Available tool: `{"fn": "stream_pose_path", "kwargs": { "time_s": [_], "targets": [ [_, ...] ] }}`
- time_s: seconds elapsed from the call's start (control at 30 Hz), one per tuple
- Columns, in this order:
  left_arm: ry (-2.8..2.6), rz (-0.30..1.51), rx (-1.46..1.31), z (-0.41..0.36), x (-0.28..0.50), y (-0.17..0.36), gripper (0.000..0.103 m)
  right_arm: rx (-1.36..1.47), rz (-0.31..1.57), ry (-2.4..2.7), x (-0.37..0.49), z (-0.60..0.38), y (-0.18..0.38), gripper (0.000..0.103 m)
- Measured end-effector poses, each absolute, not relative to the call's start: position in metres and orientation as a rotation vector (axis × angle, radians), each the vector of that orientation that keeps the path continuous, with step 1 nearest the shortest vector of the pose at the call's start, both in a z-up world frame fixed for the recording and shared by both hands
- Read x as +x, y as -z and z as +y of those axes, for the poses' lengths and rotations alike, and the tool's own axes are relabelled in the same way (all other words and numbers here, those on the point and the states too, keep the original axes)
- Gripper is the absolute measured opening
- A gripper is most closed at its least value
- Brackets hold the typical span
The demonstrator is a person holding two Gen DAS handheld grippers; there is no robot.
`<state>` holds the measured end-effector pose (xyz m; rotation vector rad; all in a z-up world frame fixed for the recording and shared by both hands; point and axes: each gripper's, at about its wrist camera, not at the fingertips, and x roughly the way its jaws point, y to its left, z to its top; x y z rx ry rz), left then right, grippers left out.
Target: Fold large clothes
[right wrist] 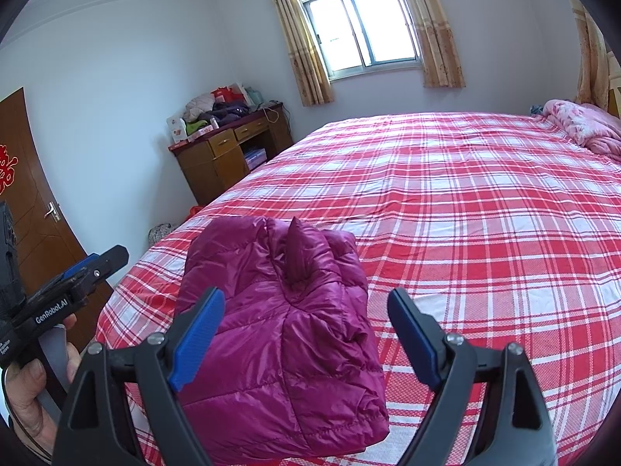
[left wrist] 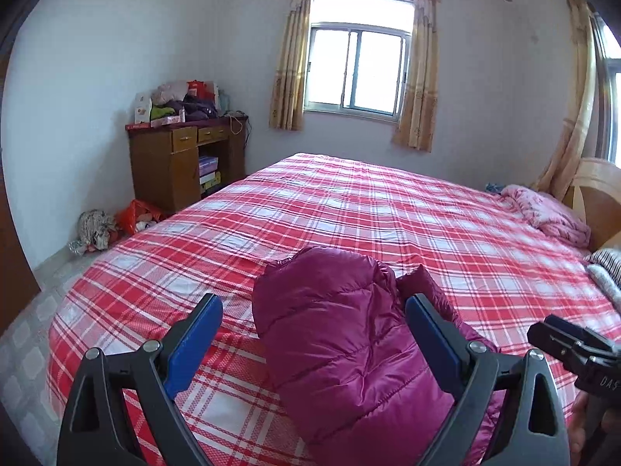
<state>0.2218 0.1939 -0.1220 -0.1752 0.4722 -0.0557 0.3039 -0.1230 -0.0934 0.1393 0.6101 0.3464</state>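
Note:
A magenta puffer jacket (left wrist: 341,341) lies folded into a thick bundle near the front edge of the bed, with one pointed corner sticking up from its top (right wrist: 297,252). My left gripper (left wrist: 313,301) is open wide above the bundle's left part. Its left finger has bare sheet beside it and its right finger overlaps the fabric. My right gripper (right wrist: 306,297) is also open wide, over the bundle's right half, and nothing is pinched. Each gripper shows at the edge of the other's view: right gripper (left wrist: 543,328), left gripper (right wrist: 106,258), the latter held by a hand (right wrist: 27,396).
The bed has a red and white plaid sheet (left wrist: 388,213). A pink blanket (left wrist: 543,209) and a striped pillow (left wrist: 605,268) lie by the headboard at the right. A wooden cabinet (left wrist: 174,167) piled with clothes stands by the far wall, bags on the floor beside it. A brown door (right wrist: 35,194) is at the left.

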Motion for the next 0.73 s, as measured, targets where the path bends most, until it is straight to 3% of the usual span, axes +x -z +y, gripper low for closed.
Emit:
{"fn": "stream_pose_path", "kwargs": {
  "time_s": [0.73],
  "targets": [
    [-0.007,0.465,-0.126,0.185,0.222,0.130,0.101,0.141,0.632,-0.353,0.305,-0.120,0.103,0.088]
  ]
}}
